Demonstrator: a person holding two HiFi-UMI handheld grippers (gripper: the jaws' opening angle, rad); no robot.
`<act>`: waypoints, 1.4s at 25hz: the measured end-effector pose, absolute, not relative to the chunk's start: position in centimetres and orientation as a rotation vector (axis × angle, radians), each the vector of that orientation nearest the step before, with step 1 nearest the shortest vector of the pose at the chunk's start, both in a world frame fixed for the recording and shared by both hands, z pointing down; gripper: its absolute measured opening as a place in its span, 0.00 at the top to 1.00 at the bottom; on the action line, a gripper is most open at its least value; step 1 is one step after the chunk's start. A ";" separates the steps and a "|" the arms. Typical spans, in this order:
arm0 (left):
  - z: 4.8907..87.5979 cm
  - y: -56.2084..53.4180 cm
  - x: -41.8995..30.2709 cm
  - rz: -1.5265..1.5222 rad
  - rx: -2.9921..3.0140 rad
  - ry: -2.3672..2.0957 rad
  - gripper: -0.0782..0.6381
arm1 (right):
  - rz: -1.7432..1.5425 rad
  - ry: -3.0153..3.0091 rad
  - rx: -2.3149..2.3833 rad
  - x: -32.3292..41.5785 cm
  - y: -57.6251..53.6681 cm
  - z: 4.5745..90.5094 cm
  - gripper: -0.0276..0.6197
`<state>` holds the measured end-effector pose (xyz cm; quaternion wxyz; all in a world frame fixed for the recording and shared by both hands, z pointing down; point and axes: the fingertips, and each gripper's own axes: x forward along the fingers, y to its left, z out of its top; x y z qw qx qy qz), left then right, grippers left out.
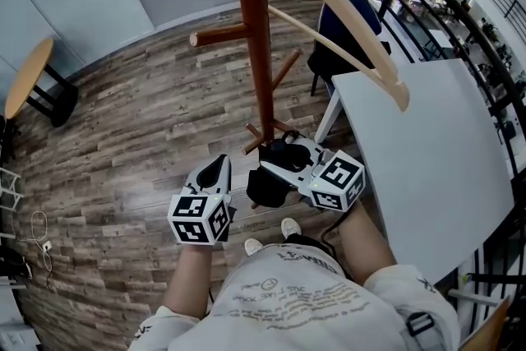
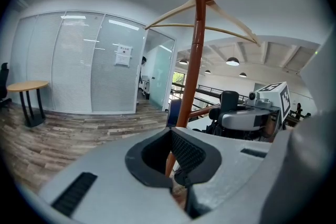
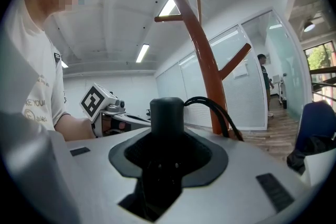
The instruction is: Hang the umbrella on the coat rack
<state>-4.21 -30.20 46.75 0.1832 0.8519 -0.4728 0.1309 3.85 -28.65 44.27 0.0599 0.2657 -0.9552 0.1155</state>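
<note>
Pinches the stubby black cylindrical handle (image 3: 167,113) of the folded black umbrella (image 1: 265,187) in the right gripper (image 3: 167,157), pads pressing its sides. Holds the bundle low, close in front of the reddish-brown wooden coat rack (image 1: 251,29), with the strap on no peg as far as visible, so not hung yet. Holds the left gripper (image 2: 174,178) alongside, pressed together on nothing. To do this step well: raise the handle toward a free angled peg (image 3: 235,63), turn the wrist to leave the thin black wrist-strap loop (image 3: 214,106) dangling open on the rack side, and thread that loop over the peg tip rather than the handle itself. Probably worth bringing the left gripper in to spread or steady the loop, given a floppy cord prone to collapsing. Steer clear of the pale wooden hangers (image 1: 353,37) up top and the white table (image 1: 427,160) at the right. Let go only after seating the loop well down the peg's slope, to avoid a slip-off.
</note>
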 end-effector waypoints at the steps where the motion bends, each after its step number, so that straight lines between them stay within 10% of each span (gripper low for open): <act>1: 46.9 -30.3 -4.3 0.373 2.401 -1.330 0.88 | 0.357 -2.892 0.803 3.7 -28.8 44.4 0.73; 35: 47.9 -29.1 -6.4 0.391 2.333 -1.402 0.88 | 0.407 -2.938 0.547 -0.6 -26.2 46.1 0.73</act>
